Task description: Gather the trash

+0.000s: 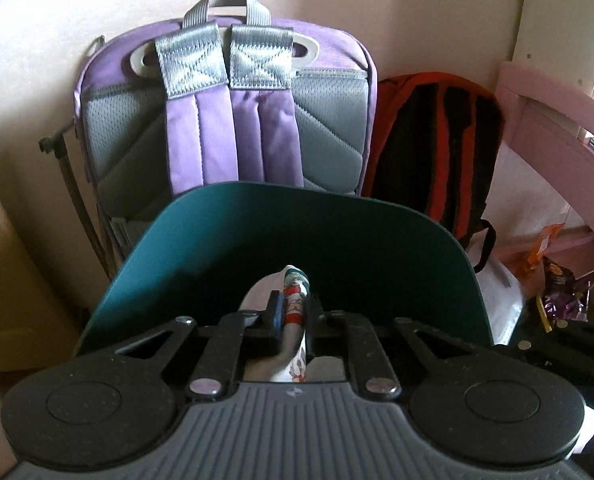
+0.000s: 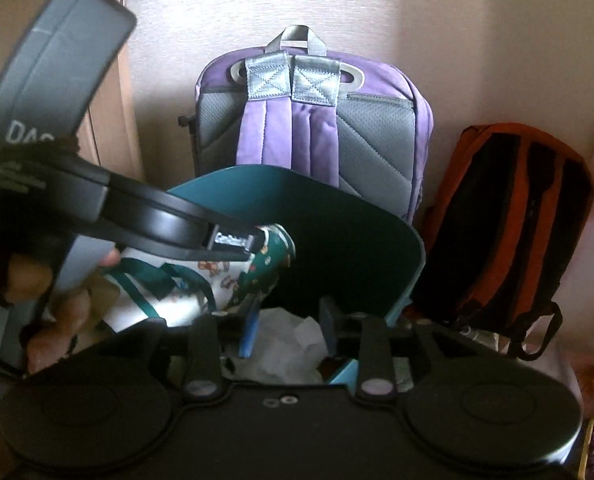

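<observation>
A teal bin (image 1: 337,240) stands open on the floor in front of me. My left gripper (image 1: 295,309) is pinched on a printed wrapper (image 1: 297,276), white and green with cartoon figures, held over the bin's mouth. In the right wrist view the same left gripper (image 2: 253,248) reaches in from the left with the wrapper (image 2: 273,268), a person's hand (image 2: 57,312) behind it. My right gripper (image 2: 289,326) hangs open over the bin (image 2: 337,220), nothing between its fingers. Crumpled white paper (image 2: 289,344) lies inside the bin below it.
A purple and grey backpack (image 1: 225,100) leans on the wall right behind the bin, with a red and black backpack (image 1: 437,140) to its right. Pink furniture (image 1: 557,120) and loose snack wrappers (image 1: 561,292) crowd the far right. A door (image 2: 109,128) is at the left.
</observation>
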`<action>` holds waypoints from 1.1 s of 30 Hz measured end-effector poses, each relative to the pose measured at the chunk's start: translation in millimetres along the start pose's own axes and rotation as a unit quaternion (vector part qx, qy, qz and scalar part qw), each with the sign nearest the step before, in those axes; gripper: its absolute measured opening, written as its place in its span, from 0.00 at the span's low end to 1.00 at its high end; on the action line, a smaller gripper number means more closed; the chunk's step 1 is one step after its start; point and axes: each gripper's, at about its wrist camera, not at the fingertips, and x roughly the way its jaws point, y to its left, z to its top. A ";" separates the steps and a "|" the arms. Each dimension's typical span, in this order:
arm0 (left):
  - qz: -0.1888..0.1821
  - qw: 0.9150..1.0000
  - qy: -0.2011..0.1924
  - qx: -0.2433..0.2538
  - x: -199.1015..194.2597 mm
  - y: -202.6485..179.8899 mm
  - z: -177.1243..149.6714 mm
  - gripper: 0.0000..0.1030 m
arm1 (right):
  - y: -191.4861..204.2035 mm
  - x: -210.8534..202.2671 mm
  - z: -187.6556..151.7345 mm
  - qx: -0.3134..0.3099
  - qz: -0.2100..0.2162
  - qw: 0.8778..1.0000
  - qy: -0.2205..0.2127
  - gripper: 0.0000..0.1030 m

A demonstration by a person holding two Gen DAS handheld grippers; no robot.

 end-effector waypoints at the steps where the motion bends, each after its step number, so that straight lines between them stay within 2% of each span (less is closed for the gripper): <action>1: -0.001 1.000 -0.001 -0.002 -1.3 0.3 -0.5 0.21 | -0.2 -0.1 0.2 0.001 0.001 1.000 0.000 0.33; 2: -0.004 1.000 -0.003 -0.003 -3.0 0.6 -0.7 0.32 | -0.3 -0.3 0.6 0.002 0.001 1.000 0.000 0.34; 3: -0.006 1.000 -0.004 -0.004 -5.5 0.6 -1.1 0.39 | -0.3 -1.6 0.6 0.004 0.001 1.000 0.000 0.34; 5: -0.007 1.000 -0.011 -0.006 -11.7 0.2 -2.0 0.69 | -1.2 -4.0 1.0 0.009 0.001 1.000 -0.002 0.35; 6: -0.005 1.000 -0.017 -0.008 -16.3 0.3 -2.7 0.72 | -1.8 -5.8 1.4 0.014 0.002 1.000 -0.003 0.39; 7: -0.004 1.000 -0.020 -0.010 -20.1 0.5 -2.8 0.72 | -2.0 -8.3 1.6 0.017 0.003 1.000 -0.005 0.47; 11: -0.015 0.999 -0.021 -0.026 -37.6 6.4 -4.4 0.73 | -0.6 -21.9 2.1 0.022 0.004 1.000 -0.013 0.49; 13: -0.014 0.999 -0.027 -0.025 -49.7 8.2 -6.0 0.78 | -0.7 -31.7 1.6 0.027 0.007 0.999 -0.016 0.51; 16: -0.011 0.999 -0.040 -0.016 -72.1 9.5 -11.6 0.79 | -0.2 -46.4 0.5 0.028 0.007 0.999 -0.022 0.56; 24: -0.014 0.998 -0.068 -0.002 -133.8 7.7 -37.4 0.79 | 5.5 -90.6 -6.8 0.034 0.014 0.999 -0.039 0.58; 26: -0.015 0.997 -0.075 0.001 -148.1 6.5 -44.2 0.84 | 8.6 -101.9 -9.4 0.035 0.016 0.998 -0.044 0.58; 33: -0.025 0.994 -0.106 0.014 -194.6 0.4 -72.0 0.84 | 17.5 -139.9 -20.1 0.044 0.011 0.997 -0.066 0.60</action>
